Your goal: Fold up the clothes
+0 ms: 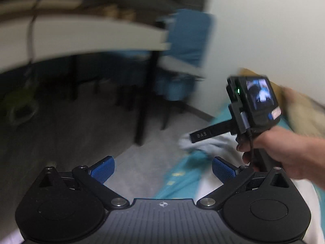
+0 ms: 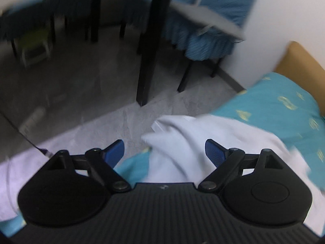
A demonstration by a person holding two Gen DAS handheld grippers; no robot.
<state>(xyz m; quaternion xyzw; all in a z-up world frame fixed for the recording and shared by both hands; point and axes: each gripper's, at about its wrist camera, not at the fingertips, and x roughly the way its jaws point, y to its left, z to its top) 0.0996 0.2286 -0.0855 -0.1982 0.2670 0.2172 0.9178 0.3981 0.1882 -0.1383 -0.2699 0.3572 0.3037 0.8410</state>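
A white garment [image 2: 182,142] lies crumpled on the teal bed sheet [image 2: 274,105], reaching the bed's edge. My right gripper [image 2: 164,154] is open and empty, held just above the garment. My left gripper [image 1: 162,168] is open and empty, held over the bed edge and the floor. In the left wrist view the right gripper's body [image 1: 254,105] shows in a hand at the right, above the white garment [image 1: 205,142]. Both views are blurred by motion.
A black-legged table [image 2: 148,50] with a white top stands on the grey floor ahead. A chair with a blue cover [image 2: 203,40] stands by the white wall. A wooden bed frame [image 2: 298,59] borders the sheet at the right.
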